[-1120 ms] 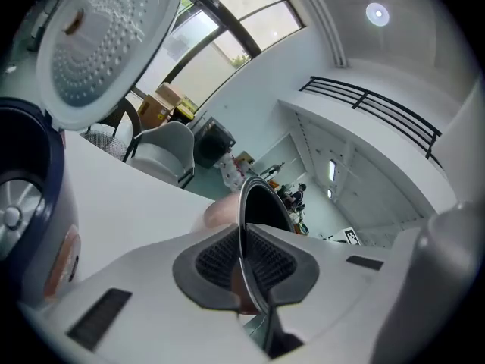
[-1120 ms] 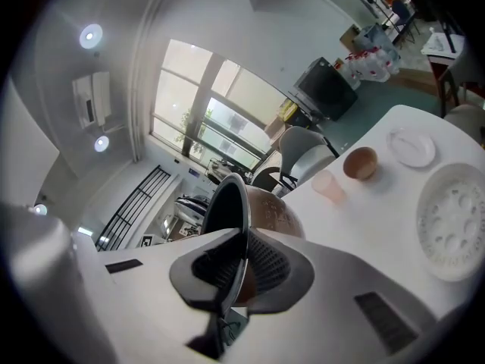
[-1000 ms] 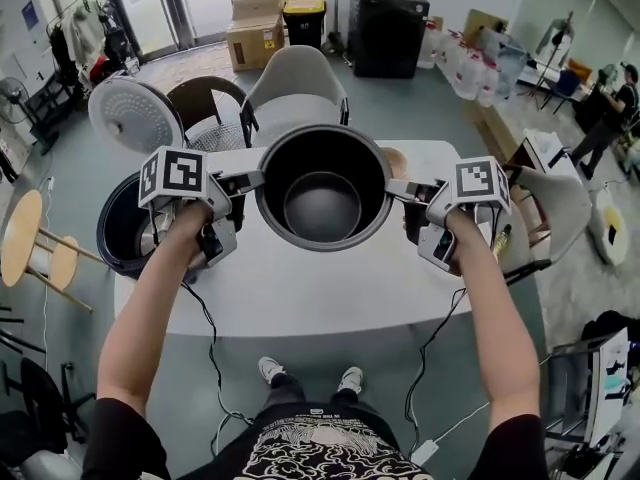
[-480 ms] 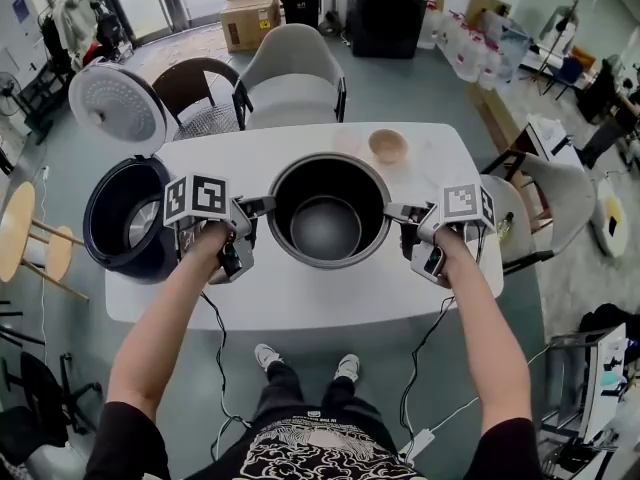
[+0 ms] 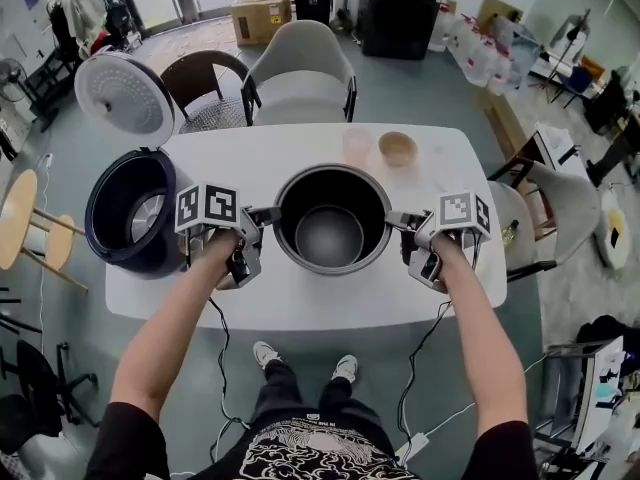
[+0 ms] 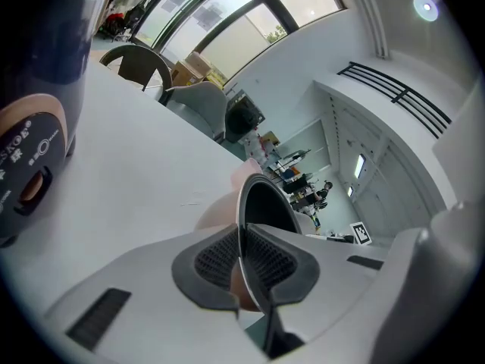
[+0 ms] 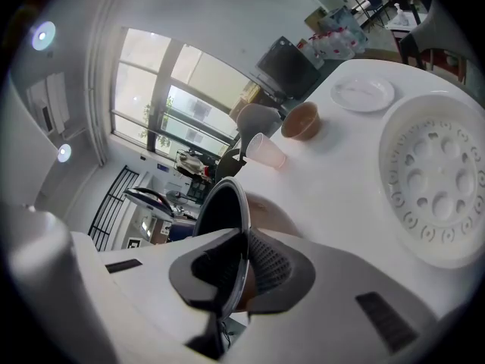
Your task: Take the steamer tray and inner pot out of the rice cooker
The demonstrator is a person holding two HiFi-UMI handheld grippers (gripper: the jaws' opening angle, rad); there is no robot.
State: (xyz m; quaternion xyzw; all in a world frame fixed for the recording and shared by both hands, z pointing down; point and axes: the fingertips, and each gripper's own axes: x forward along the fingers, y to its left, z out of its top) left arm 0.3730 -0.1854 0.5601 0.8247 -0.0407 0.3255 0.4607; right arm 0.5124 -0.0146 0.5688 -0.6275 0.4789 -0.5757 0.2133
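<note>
The dark inner pot [image 5: 333, 218] is low at the middle of the white table [image 5: 300, 298]; whether it rests on it I cannot tell. My left gripper [image 5: 265, 213] is shut on its left rim and my right gripper [image 5: 397, 220] on its right rim. In the left gripper view the thin pot rim [image 6: 261, 196] runs between the pads of the left gripper [image 6: 242, 260]. The right gripper view shows the pot rim [image 7: 227, 203] pinched the same way by the right gripper [image 7: 244, 268], with the white perforated steamer tray [image 7: 436, 188] on the table to its right. The rice cooker [image 5: 135, 211] stands at the table's left end, lid [image 5: 128, 96] up.
A pink cup [image 5: 357, 146] and a small brown bowl [image 5: 398, 148] stand behind the pot, with a white plate [image 7: 364, 93] further right. Chairs [image 5: 300, 73] stand behind the table. Cables hang from both grippers over the front edge.
Both grippers have come down with the pot held between them, from well above the table to close over its surface. The jaws look the same.
</note>
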